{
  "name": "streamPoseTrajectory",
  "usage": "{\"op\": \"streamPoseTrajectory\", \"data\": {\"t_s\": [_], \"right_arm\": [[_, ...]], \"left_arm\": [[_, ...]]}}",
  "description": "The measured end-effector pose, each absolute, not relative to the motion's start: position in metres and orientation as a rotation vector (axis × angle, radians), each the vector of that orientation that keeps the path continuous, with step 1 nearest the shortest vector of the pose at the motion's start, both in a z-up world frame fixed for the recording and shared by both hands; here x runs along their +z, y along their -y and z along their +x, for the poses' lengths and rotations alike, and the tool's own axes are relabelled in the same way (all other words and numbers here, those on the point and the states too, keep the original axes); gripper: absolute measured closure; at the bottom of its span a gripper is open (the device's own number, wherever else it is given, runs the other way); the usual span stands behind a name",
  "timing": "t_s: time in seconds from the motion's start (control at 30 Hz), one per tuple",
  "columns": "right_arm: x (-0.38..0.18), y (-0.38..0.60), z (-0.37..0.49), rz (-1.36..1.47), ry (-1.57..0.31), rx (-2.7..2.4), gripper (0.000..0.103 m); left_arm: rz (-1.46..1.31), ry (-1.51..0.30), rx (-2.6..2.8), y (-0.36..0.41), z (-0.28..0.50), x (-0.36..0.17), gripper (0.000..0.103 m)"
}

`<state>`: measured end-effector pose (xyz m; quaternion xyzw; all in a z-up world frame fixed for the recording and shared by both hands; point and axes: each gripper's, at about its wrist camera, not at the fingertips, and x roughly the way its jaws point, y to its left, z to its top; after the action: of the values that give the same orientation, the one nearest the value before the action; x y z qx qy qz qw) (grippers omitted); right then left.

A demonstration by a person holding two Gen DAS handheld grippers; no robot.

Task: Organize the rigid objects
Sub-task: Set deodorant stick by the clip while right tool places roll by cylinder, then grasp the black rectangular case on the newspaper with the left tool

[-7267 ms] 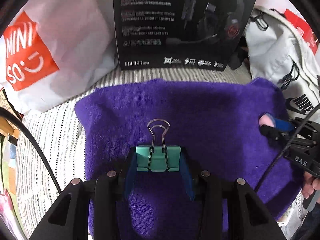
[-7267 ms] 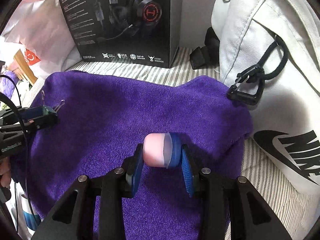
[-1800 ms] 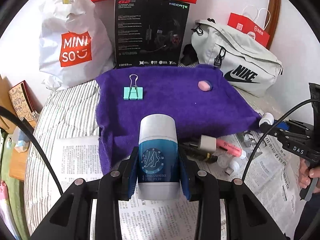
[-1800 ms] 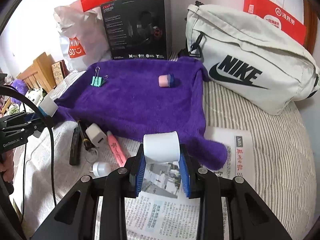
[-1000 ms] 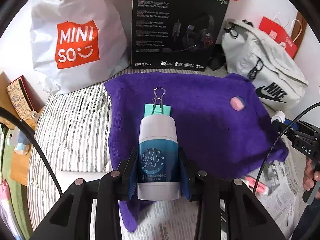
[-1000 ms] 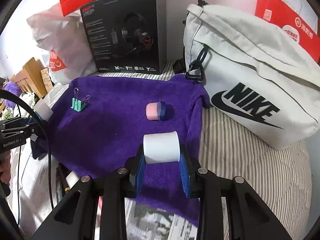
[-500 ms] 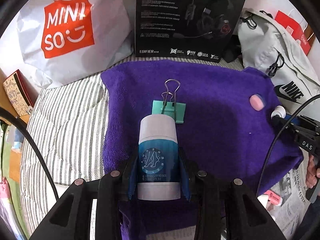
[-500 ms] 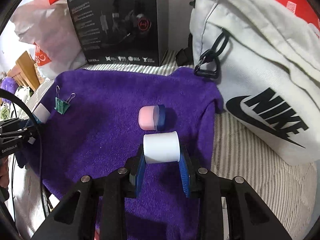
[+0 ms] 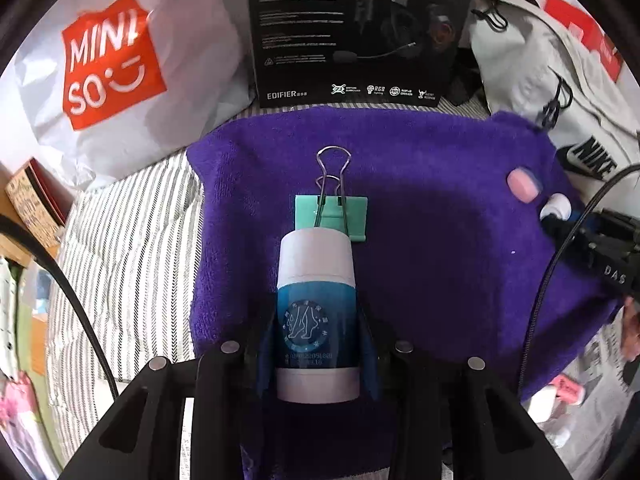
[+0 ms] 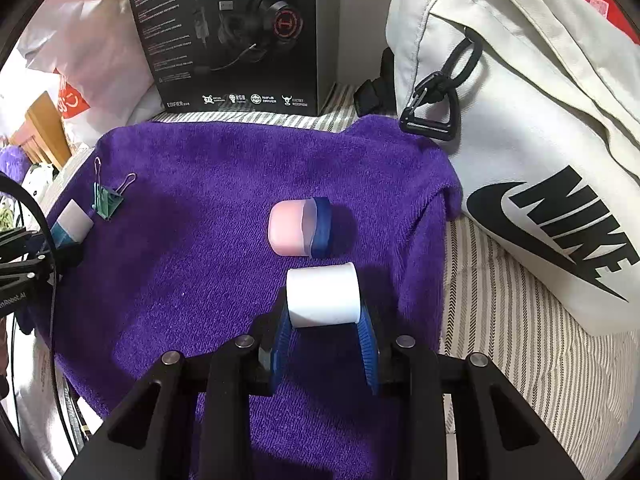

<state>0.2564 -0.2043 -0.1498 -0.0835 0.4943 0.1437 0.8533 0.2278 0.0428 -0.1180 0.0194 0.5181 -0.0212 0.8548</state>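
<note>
Far left, left wrist view: white Miniso bag (image 9: 120, 80) stood against the wall, striped bedding (image 9: 132, 264) below it. Purple towel (image 9: 440, 248) lay spread across the bedding, its rear edge near the black headset box (image 9: 360, 32).

Left gripper (image 9: 316, 344) was pinching a blue-and-white bottle (image 9: 316, 300) between its blue pads, white cap pointing forward, held over the towel's left half. Cap end sat just short of the green binder clip (image 9: 331, 216), which lay flat on the towel with wire handles toward the box. Whether the cap touched the clip could not be told from this angle; the right wrist view showed the two close together at the towel's left edge (bottle (image 10: 72, 222), clip (image 10: 106, 198)).

Towel centre, right wrist view: pink-and-blue container (image 10: 300, 232) lay on its side on the towel (image 10: 200, 280). Just in front of it, the right gripper (image 10: 323, 320) was clamped on a small white cylinder (image 10: 322, 296), held crosswise between the blue pads. Cylinder and pink container were very near, with a narrow strip of towel showing between them.

Right: white Nike bag (image 10: 520, 140) rested on the bedding (image 10: 520, 340), pressed against the towel's right edge. Red bag (image 9: 580, 32) showed behind it. Lower right, left wrist view: newspaper (image 9: 600, 360) with a pink item, blurred
</note>
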Motion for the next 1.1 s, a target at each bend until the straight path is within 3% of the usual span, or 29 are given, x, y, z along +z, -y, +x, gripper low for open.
{"op": "streamPoseTrajectory", "data": {"t_s": [0.37,0.63,1.1], "right_arm": [[-0.149,0.205,0.256,-0.18,-1.039,0.314,0.07],[-0.142,0.204,0.244,-0.181,-1.042,0.336,0.046],[-0.108,0.219,0.198,-0.167,-0.986,0.322,0.043]], "left_arm": [[0.042,-1.107,-0.048,-0.042,0.223,-0.118,0.065],[0.074,-1.131,-0.054,-0.035,0.211,-0.117,0.055],[0.053,-1.058,-0.069,-0.024,0.157,-0.082,0.05]]}}
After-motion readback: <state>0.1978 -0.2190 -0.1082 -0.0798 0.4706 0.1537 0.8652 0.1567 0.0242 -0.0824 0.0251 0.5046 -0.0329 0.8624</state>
